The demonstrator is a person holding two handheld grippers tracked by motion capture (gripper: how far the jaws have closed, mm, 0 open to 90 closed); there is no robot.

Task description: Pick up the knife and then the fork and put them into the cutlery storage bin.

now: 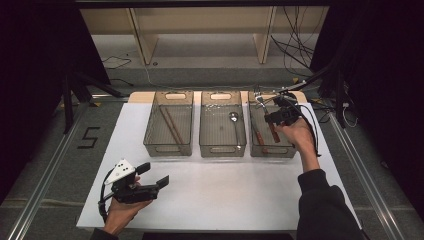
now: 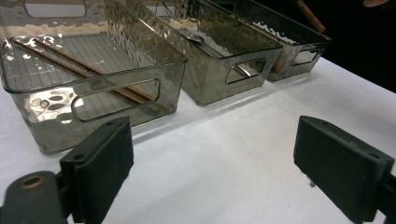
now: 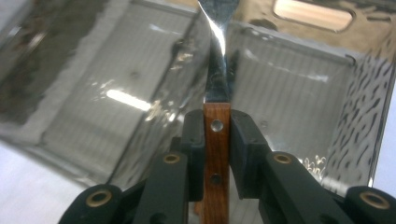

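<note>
My right gripper (image 1: 271, 120) is shut on a wood-handled metal utensil (image 1: 273, 133) and holds it above the right clear bin (image 1: 272, 150). In the right gripper view the pads (image 3: 194, 135) clamp the riveted wooden handle (image 3: 216, 154), and its metal neck points up over the bin's ribbed floor (image 3: 289, 88). Another wood-handled utensil (image 1: 257, 135) lies in that bin. My left gripper (image 1: 154, 175) rests at the table's front left, open, with nothing between its fingers (image 2: 100, 163).
Three clear bins stand in a row at the back of the white table (image 1: 225, 195). The left bin (image 2: 93, 109) holds chopsticks (image 2: 84, 70), and the middle bin (image 2: 219, 74) holds a spoon (image 1: 234, 120). Cables hang past the far right corner.
</note>
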